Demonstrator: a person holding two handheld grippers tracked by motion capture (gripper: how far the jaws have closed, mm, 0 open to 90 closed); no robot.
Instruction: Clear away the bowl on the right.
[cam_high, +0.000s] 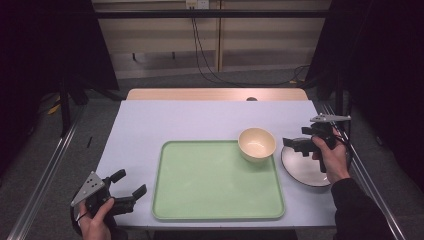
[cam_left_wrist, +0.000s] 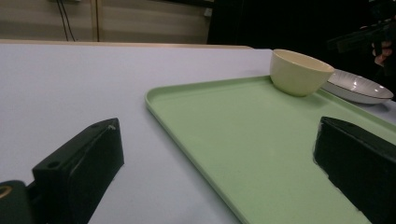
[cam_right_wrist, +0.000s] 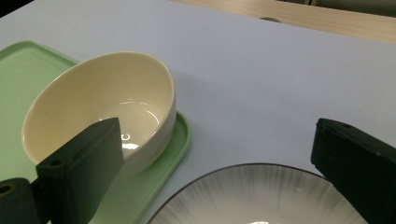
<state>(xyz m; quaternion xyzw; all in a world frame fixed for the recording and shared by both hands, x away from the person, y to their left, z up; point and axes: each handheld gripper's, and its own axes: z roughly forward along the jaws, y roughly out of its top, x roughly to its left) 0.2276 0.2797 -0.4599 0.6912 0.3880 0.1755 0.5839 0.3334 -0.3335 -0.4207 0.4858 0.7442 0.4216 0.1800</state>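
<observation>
Pale worktop (cam_high: 200, 120) spread wide, bearing a green tray (cam_high: 215, 185) set centrally for loading. Grey plate (cam_high: 305, 167) just beside the tray's right edge, beneath right tool (cam_high: 298, 145), jaws spread, seemingly poised for pickup. Cream bowl (cam_high: 256, 144) parked on tray's far right corner. Left tool (cam_high: 131, 186) spread, idle near the tray's left edge.

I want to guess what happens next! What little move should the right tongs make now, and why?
Probably dip down and close on the near rim of the plate. The right tongs hover open just above it, and the plate lies off the green tray, beside the bowl.
</observation>
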